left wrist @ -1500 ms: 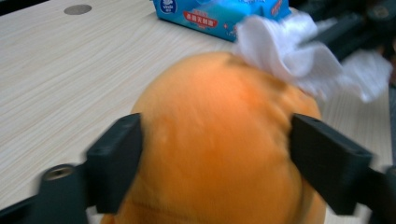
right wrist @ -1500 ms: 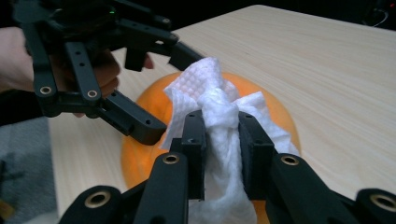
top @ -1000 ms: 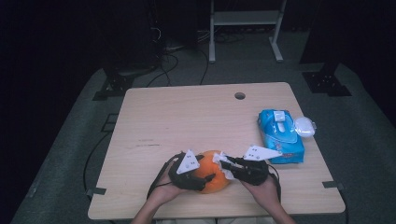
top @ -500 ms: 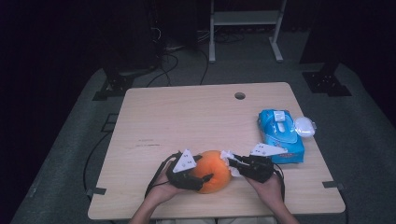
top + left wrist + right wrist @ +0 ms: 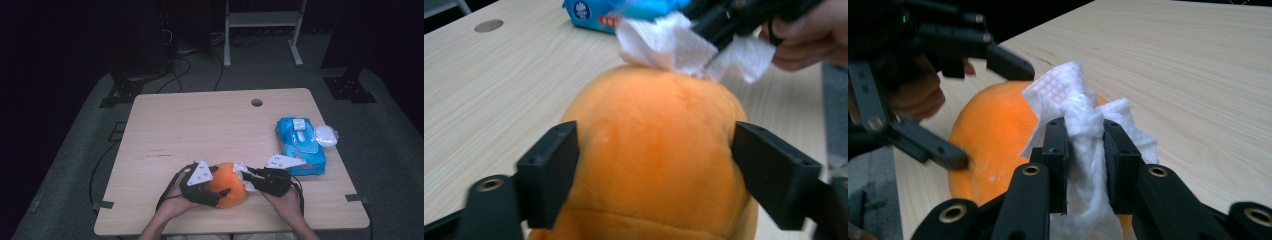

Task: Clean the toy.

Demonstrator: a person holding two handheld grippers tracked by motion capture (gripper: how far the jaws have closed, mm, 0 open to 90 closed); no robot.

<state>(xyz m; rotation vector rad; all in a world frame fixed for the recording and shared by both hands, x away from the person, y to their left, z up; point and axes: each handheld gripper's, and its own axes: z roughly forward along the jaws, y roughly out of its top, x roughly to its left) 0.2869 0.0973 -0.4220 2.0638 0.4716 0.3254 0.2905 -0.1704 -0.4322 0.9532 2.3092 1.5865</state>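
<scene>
A round orange plush toy (image 5: pixel 227 186) rests on the wooden table (image 5: pixel 200 125) near its front edge. My left gripper (image 5: pixel 654 165) straddles it with a jaw against each flank. Its jaws have just been opening, with the plush still between them and both pads touching it. My right gripper (image 5: pixel 1087 150) is shut on a crumpled white tissue (image 5: pixel 1068 90). It presses that tissue (image 5: pixel 664 42) against the top right of the plush (image 5: pixel 654 150). In the high view the left gripper (image 5: pixel 222 181) and right gripper (image 5: pixel 245 179) meet at the toy from either side.
A blue pack of wipes (image 5: pixel 300 145) lies at the table's right side, with a small white rounded object (image 5: pixel 325 135) beside it. A cable hole (image 5: pixel 256 102) sits near the far edge. Beyond the table stand dark stands and a white rack.
The right gripper and its tissue have shifted slightly to the right, uncovering more of the plush's top. The left hand has kept its place.
</scene>
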